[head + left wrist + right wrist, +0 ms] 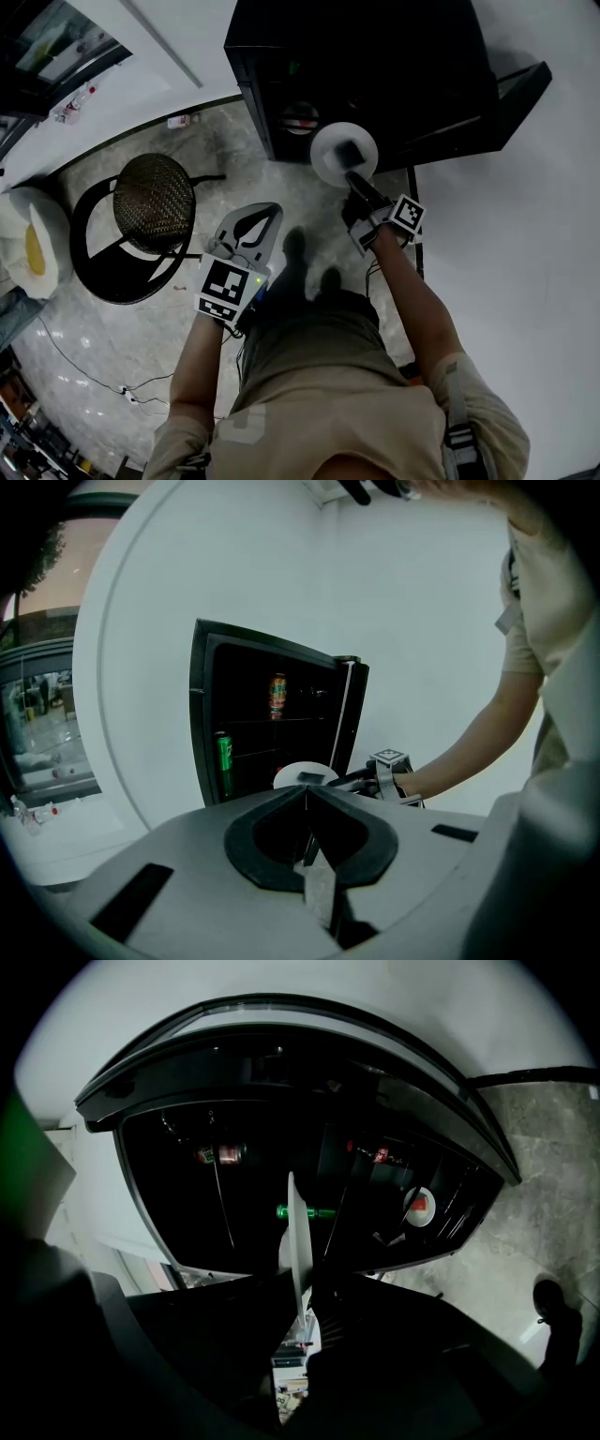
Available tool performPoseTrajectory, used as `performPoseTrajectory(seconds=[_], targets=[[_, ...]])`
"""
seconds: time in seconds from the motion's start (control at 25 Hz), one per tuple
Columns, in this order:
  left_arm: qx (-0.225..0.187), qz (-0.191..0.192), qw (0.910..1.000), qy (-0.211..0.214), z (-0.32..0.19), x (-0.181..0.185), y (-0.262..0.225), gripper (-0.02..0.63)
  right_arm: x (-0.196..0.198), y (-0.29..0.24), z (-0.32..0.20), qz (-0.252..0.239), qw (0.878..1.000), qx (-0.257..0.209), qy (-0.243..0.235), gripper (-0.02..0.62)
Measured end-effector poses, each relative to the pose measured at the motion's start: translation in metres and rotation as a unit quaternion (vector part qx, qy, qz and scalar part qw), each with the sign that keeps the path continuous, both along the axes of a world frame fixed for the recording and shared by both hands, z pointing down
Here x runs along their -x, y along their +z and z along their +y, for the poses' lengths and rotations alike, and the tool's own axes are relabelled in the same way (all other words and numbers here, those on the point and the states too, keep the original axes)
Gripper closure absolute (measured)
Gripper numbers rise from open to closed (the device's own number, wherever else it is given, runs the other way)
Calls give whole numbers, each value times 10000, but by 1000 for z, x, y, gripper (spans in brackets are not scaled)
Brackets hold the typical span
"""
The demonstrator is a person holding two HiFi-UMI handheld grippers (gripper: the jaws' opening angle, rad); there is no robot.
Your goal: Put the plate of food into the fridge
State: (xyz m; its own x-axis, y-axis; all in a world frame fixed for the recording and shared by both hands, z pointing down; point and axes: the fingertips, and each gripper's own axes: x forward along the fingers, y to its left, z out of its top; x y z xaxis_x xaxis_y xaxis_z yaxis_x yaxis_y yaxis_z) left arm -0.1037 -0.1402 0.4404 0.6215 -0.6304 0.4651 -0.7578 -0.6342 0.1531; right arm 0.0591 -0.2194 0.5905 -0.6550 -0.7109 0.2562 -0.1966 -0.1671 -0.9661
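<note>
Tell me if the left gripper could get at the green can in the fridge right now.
Probably yes: the fridge is open, and the plate in the right gripper sits right of the green can. The left gripper is shut, though.

The person wears a beige short-sleeved shirt [319, 412]. A grey strap [457, 412] with a buckle lies over its right shoulder. The left gripper [267, 212] has a pale grey, wedge-shaped shell, with a black lining round the jaws. It carries a small green light [255, 279] and a left cube [225, 289] of black-and-white square markers. The right gripper [354, 173] is black and bears a right cube [405, 214] of the same kind. A thin dark cable [373, 272] trails from it
</note>
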Motion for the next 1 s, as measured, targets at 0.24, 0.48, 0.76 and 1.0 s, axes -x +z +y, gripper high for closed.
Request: performPoseTrajectory(seconds=[0.24,0.48,0.76,1.0], targets=[[109,-4,9999,-44,-10,4,16,594,7,16,-23,42,10000,43,-28,563],[221,53,9996,-145,-13,8,27,594,8,27,-34,146,9998,98,-47,563],[270,66,9994,-199,-18,8,37,594,6,35,-49,251,9996,119,-7,563],[323,102,9992,-228,-18,12,47,594,8,44,-60,248,9996,131,80,563]])
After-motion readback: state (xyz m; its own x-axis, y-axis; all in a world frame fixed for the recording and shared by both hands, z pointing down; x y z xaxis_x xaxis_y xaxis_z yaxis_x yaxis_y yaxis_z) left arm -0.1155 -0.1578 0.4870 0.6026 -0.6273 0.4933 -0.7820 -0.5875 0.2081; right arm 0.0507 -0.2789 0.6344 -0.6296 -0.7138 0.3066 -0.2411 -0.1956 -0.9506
